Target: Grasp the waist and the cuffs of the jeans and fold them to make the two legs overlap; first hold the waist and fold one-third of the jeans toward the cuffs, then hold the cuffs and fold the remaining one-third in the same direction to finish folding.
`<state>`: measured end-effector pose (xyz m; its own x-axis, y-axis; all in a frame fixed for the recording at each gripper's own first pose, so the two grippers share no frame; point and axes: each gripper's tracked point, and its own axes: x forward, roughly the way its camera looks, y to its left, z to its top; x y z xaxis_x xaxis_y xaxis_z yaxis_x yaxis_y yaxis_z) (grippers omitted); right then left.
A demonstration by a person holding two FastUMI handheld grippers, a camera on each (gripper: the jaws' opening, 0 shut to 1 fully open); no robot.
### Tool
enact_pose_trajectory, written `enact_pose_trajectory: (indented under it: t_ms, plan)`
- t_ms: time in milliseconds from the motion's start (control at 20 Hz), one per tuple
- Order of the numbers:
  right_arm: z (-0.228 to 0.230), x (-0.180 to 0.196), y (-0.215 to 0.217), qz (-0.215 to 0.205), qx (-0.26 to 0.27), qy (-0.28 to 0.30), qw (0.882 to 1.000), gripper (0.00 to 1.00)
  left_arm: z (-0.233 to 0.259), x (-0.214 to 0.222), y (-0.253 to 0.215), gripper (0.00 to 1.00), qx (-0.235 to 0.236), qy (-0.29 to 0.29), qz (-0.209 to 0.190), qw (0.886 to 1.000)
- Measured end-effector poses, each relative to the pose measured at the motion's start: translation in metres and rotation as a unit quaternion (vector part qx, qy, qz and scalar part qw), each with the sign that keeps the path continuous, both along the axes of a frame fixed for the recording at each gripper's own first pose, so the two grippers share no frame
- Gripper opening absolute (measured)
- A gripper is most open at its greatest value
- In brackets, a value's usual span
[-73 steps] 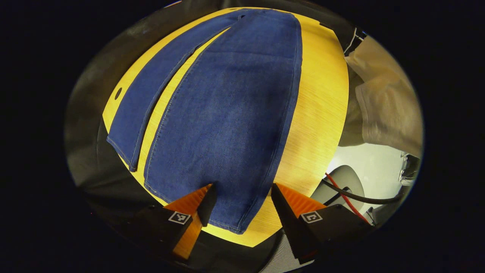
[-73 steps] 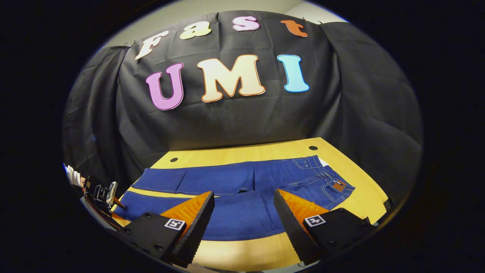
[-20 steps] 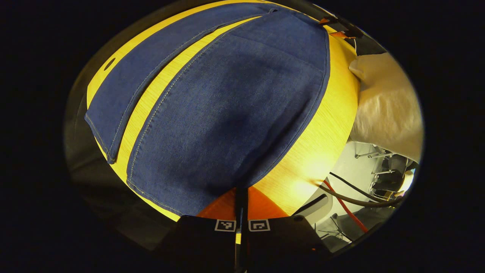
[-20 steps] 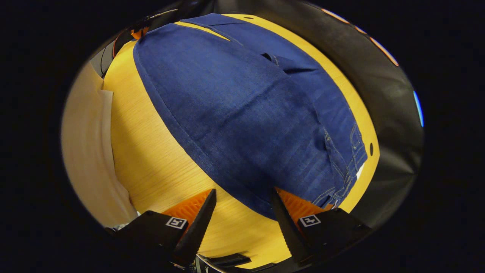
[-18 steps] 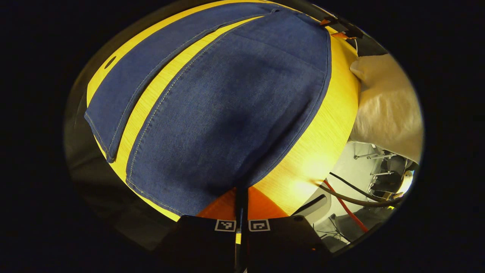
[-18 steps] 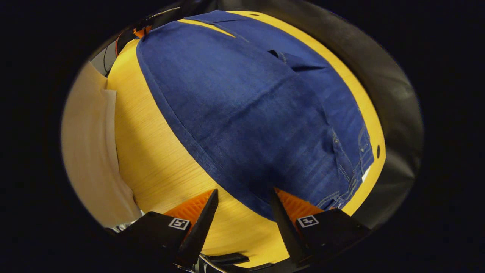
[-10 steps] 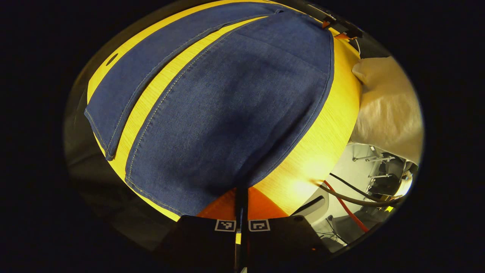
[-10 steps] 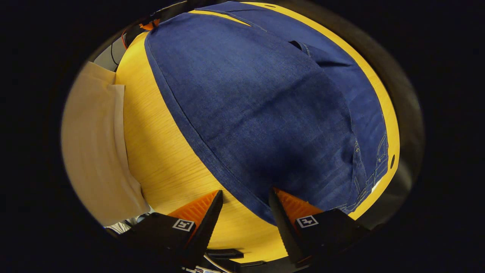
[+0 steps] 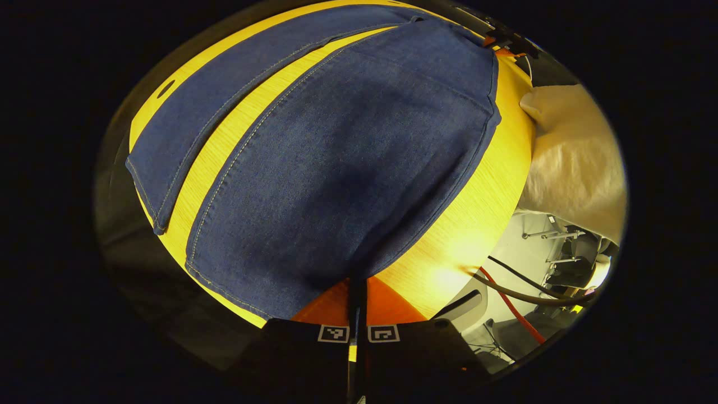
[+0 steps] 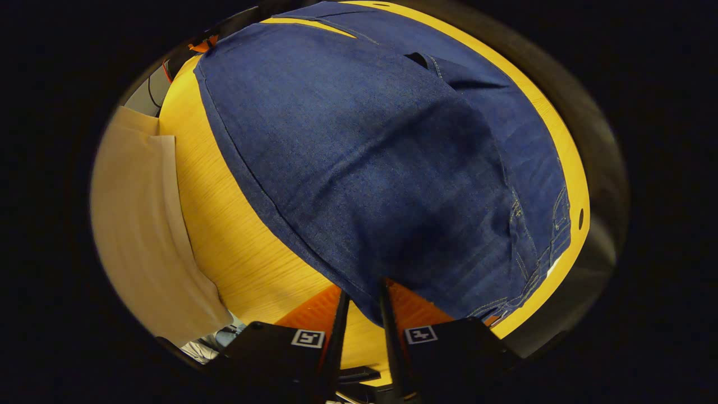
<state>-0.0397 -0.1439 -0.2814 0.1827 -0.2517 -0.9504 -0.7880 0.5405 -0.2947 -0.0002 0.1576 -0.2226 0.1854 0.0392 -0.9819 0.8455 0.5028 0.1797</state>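
Observation:
Blue jeans (image 9: 348, 163) lie flat on the yellow table (image 9: 471, 202), the two legs side by side with a strip of table between them. My left gripper (image 9: 357, 280) is shut on the cuff corner of the near leg. The far leg (image 9: 224, 95) lies to the left. In the right gripper view the waist end of the jeans (image 10: 364, 157) spreads ahead, with pockets and waistband at the right (image 10: 552, 224). My right gripper (image 10: 362, 289) straddles the near edge by the waist, jaws narrowed with a gap still between them. The left gripper (image 10: 203, 45) shows as an orange bit far off.
A person's beige clothing (image 9: 572, 163) (image 10: 134, 224) stands close along the table's near side. Cables (image 9: 521, 297) and a chair base lie on the floor beyond the table corner. A small hole (image 10: 580, 211) marks the table near the waistband. Black cloth rings the far side.
My right gripper's fingers have drawn much closer together over the jeans' near edge at the waist. The left gripper has stayed shut on the cuff and hardly moved.

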Motion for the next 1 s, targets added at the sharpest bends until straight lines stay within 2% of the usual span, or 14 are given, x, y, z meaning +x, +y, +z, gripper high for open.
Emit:
enact_pose_trajectory:
  t_ms: [100, 150, 250, 300, 500, 550, 650, 750, 800, 900, 1000]
  plan:
    - [0.001, 0.000, 0.003, 0.011, -0.005, -0.021, 1.000, 0.17, -0.001, -0.001, -0.001, 0.00, 0.003, -0.006, -0.006, 1.000]
    - [0.001, -0.001, 0.005, 0.012, -0.007, -0.029, 0.999, 0.11, -0.001, -0.002, -0.002, 0.00, 0.006, -0.008, -0.011, 1.000]
    - [-0.002, 0.003, -0.002, 0.004, -0.006, -0.048, 0.999, 0.11, -0.003, -0.004, -0.003, 0.00, 0.012, -0.007, -0.019, 1.000]
    - [0.002, 0.000, 0.000, -0.001, -0.005, -0.057, 0.998, 0.03, -0.004, -0.006, -0.002, 0.00, 0.012, -0.006, -0.018, 1.000]
    - [0.004, -0.001, -0.002, -0.019, -0.003, -0.087, 0.996, 0.03, -0.003, -0.005, -0.002, 0.00, 0.006, -0.015, -0.019, 1.000]
    - [0.005, 0.000, -0.001, -0.033, 0.001, -0.097, 0.995, 0.03, -0.002, -0.005, -0.003, 0.00, 0.004, -0.023, -0.014, 1.000]
    - [0.009, 0.010, -0.002, -0.077, 0.012, -0.149, 0.986, 0.02, -0.001, -0.001, -0.008, 0.00, -0.040, -0.059, 0.033, 0.997]
    - [0.015, 0.007, -0.005, -0.126, 0.025, -0.208, 0.970, 0.02, 0.003, 0.003, -0.011, 0.00, -0.110, -0.104, 0.109, 0.982]
    - [0.022, 0.008, -0.005, -0.145, 0.034, -0.237, 0.960, 0.02, 0.005, 0.005, -0.014, 0.00, -0.145, -0.132, 0.144, 0.970]
    - [0.038, 0.017, 0.002, -0.178, 0.057, -0.283, 0.941, 0.02, 0.024, 0.016, -0.022, 0.00, -0.209, -0.188, 0.209, 0.937]
    - [0.060, 0.028, 0.007, -0.203, 0.077, -0.325, 0.921, 0.00, 0.056, 0.027, -0.030, 0.00, -0.282, -0.223, 0.265, 0.895]
